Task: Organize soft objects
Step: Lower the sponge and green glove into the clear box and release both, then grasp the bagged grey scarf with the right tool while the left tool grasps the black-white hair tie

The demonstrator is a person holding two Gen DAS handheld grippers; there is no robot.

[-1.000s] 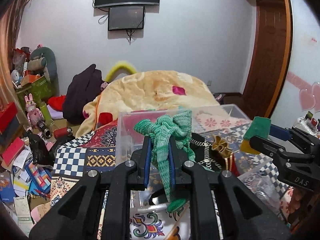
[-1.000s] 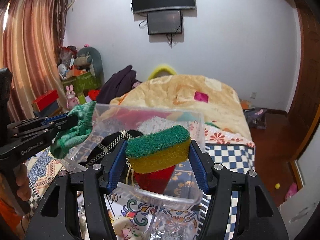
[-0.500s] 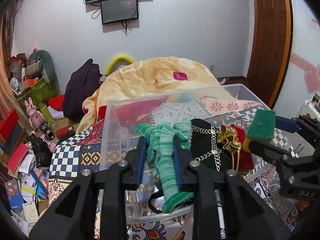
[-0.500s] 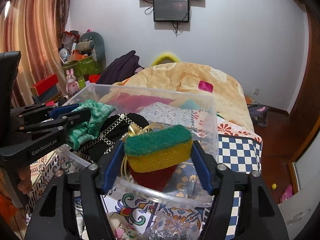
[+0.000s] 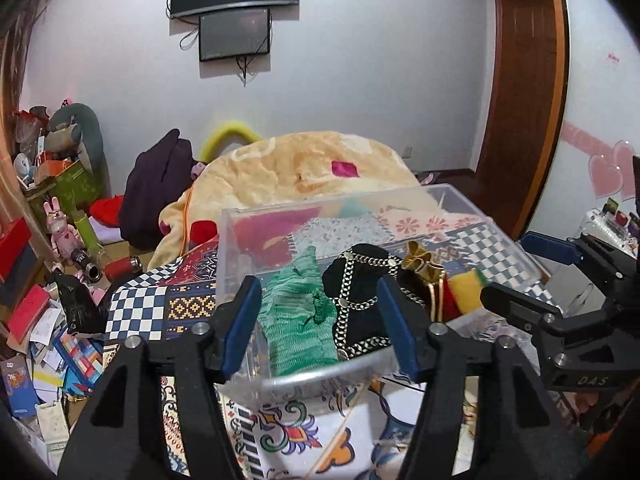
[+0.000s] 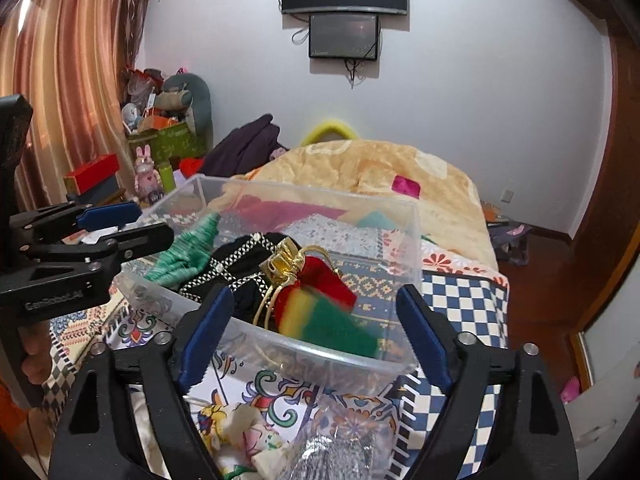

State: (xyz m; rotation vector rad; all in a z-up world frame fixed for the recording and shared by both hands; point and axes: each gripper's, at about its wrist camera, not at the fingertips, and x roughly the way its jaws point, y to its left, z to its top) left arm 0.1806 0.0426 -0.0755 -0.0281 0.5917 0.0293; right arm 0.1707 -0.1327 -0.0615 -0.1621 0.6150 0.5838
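A clear plastic bin point(image 5: 236, 240) point(image 6: 404, 248) stands on the patterned bedspread. In it lie a green knitted cloth point(image 5: 298, 320) point(image 6: 188, 248), a black bag with a chain point(image 5: 360, 304) point(image 6: 240, 276), a gold and red pouch point(image 5: 424, 272) point(image 6: 316, 276) and a green-yellow sponge point(image 5: 466, 292) point(image 6: 324, 320), blurred in the right wrist view. My left gripper point(image 5: 320, 324) is open and empty at the bin's near rim, its jaws on either side of the cloth. My right gripper point(image 6: 312, 332) is open and empty at the bin's near right edge.
A yellow blanket point(image 5: 312, 168) is heaped on the bed behind the bin. Dark clothes point(image 5: 156, 184) lie at its left. Boxes, toys and papers point(image 5: 48, 280) clutter the floor on the left. A wooden door point(image 5: 524, 100) is on the right.
Both grippers opened. The green cloth dropped from the left gripper into the bin, and the sponge dropped from the right gripper into the bin.
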